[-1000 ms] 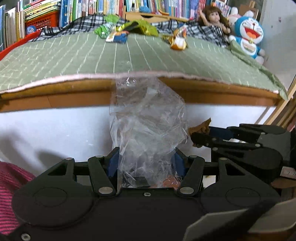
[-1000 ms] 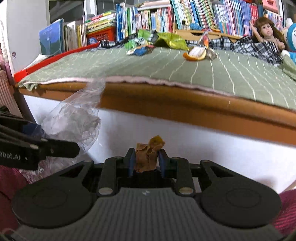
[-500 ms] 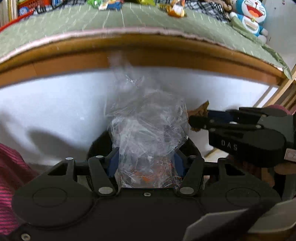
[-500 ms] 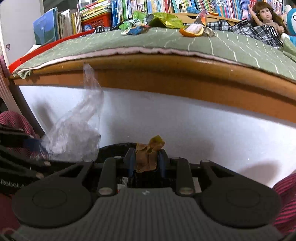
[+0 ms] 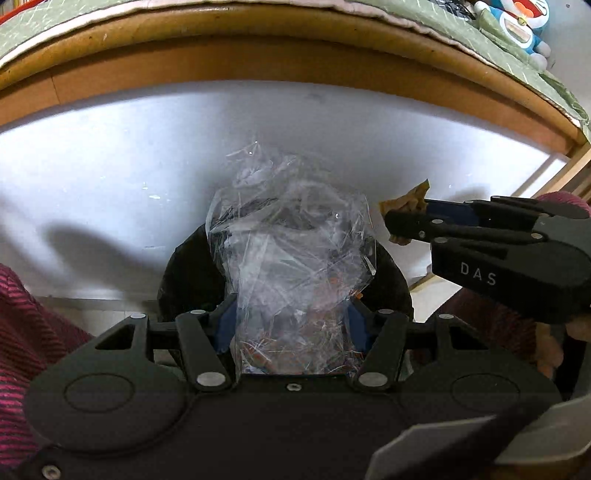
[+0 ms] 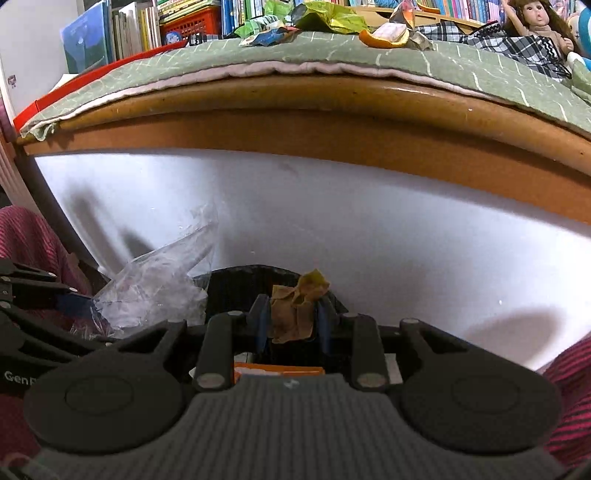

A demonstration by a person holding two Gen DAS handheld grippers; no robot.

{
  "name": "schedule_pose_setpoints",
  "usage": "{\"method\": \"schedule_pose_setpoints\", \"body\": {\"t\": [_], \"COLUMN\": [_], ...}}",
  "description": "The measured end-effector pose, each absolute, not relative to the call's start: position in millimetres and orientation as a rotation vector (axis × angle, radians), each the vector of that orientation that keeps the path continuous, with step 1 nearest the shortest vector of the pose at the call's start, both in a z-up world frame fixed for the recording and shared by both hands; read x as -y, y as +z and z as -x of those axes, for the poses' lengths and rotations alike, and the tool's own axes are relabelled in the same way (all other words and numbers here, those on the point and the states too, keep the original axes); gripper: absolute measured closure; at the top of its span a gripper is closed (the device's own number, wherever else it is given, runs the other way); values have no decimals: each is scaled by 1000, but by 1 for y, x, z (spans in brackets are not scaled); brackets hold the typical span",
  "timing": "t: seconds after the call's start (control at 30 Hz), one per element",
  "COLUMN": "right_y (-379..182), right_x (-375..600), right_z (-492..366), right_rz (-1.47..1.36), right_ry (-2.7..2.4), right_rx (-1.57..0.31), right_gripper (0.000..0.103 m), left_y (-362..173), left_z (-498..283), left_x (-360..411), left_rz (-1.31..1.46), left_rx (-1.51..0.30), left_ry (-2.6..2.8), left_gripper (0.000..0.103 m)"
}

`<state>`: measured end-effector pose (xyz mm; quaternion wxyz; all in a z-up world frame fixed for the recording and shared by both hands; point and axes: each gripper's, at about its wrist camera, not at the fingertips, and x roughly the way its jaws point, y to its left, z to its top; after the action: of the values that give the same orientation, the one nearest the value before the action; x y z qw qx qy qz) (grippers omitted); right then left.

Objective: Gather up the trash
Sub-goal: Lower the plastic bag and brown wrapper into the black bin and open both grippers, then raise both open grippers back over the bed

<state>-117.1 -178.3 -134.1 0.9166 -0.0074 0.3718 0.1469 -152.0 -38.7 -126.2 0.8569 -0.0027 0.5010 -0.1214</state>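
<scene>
My left gripper (image 5: 291, 321) is shut on a crumpled clear plastic bag (image 5: 291, 258), which stands up between its blue pads over a round black bin (image 5: 395, 280). My right gripper (image 6: 291, 319) is shut on a small wad of brown paper (image 6: 295, 306), held above the same black bin (image 6: 236, 280). In the left wrist view the right gripper (image 5: 391, 218) comes in from the right, with the brown wad (image 5: 406, 199) at its tip beside the bag. The plastic bag (image 6: 155, 288) shows at the left of the right wrist view. Inside the bin I see orange-and-white packaging (image 6: 277, 369).
A wooden bed edge (image 6: 332, 122) with a green quilt (image 6: 480, 74) overhangs a white panel (image 6: 369, 229) behind the bin. On the quilt lie wrappers (image 6: 321, 14) and orange peel (image 6: 384, 35); a doll (image 6: 535, 22) and books stand behind. Red striped fabric (image 5: 22, 314) flanks both sides.
Both grippers have sunk below the bed edge toward the black bin, the left one further. Each keeps its hold. The bed top has slid up out of the left wrist view.
</scene>
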Motion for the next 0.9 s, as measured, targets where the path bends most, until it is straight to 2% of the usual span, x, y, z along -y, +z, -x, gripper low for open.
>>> {"method": "schedule_pose_setpoints", "body": {"t": [0.17, 0.3, 0.67, 0.9], "right_y": [-134, -134, -128, -124], "right_x": [178, 178, 182, 184], "right_z": [115, 115, 116, 117], "right_rz": [17, 13, -1, -12], "right_ry": [307, 305, 300, 303], "right_rx": [-770, -767, -755, -746], "right_gripper": [65, 50, 42, 31], "left_y": [-129, -129, -127, -126], "left_z": [149, 147, 151, 153], "left_x": [38, 35, 36, 32], "left_rz": [16, 25, 16, 34], "left_rx": [-1058, -1064, -1054, -1056], "left_ry": [-250, -252, -241, -236], "left_gripper": [41, 38, 28, 20]}}
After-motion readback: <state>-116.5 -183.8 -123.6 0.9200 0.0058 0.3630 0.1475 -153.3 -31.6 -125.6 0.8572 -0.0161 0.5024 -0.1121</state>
